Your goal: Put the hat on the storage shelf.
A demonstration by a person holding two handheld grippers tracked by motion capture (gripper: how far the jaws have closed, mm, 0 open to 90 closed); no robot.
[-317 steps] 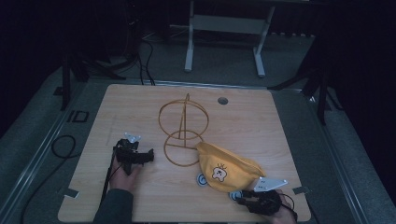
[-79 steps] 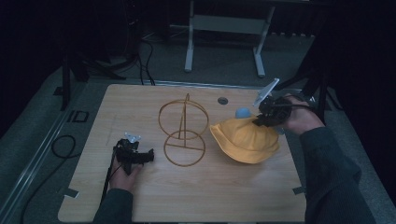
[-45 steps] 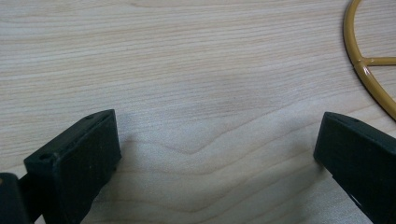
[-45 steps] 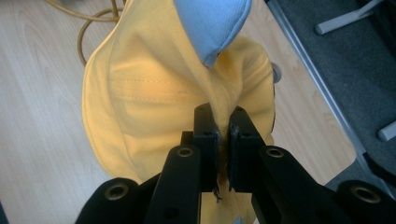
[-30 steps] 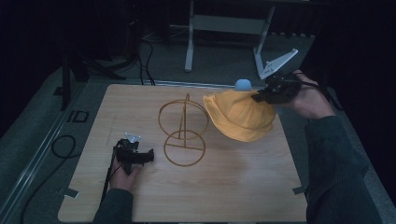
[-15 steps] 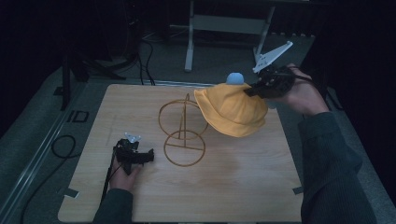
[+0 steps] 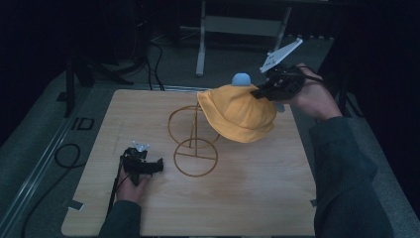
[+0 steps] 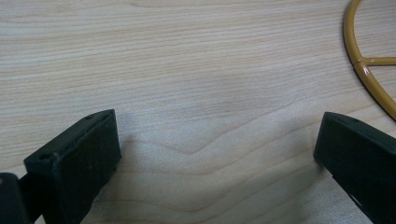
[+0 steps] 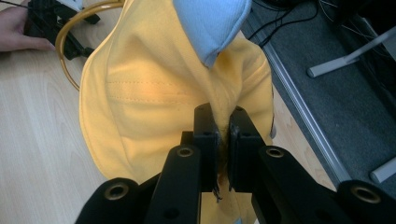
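A yellow hat [image 7: 240, 115] with a pale blue tip [image 7: 241, 79] hangs in the air just right of the gold wire stand [image 7: 194, 143], its left edge over the stand's upper ring. My right gripper [image 7: 258, 92] is shut on the hat's top fabric; in the right gripper view the jaws [image 9: 223, 128] pinch a fold of the yellow hat [image 9: 154, 88] below the blue tip [image 9: 210, 25]. My left gripper [image 7: 157, 165] rests on the wooden table [image 7: 257, 193] left of the stand's base, jaws wide apart over bare wood [image 8: 215, 154], with the stand's base ring [image 8: 362, 70] at the upper right.
The stand's base ring lies near the table's middle. A table frame [image 7: 237, 25] stands on the floor behind. Cables [image 7: 67, 153] run along the floor at the left. The person's right sleeve [image 7: 346, 178] reaches over the table's right edge.
The right gripper has carried the hat from the table's front right up and leftward, over the last second bringing it closer to the stand's top. The left gripper has stayed put.
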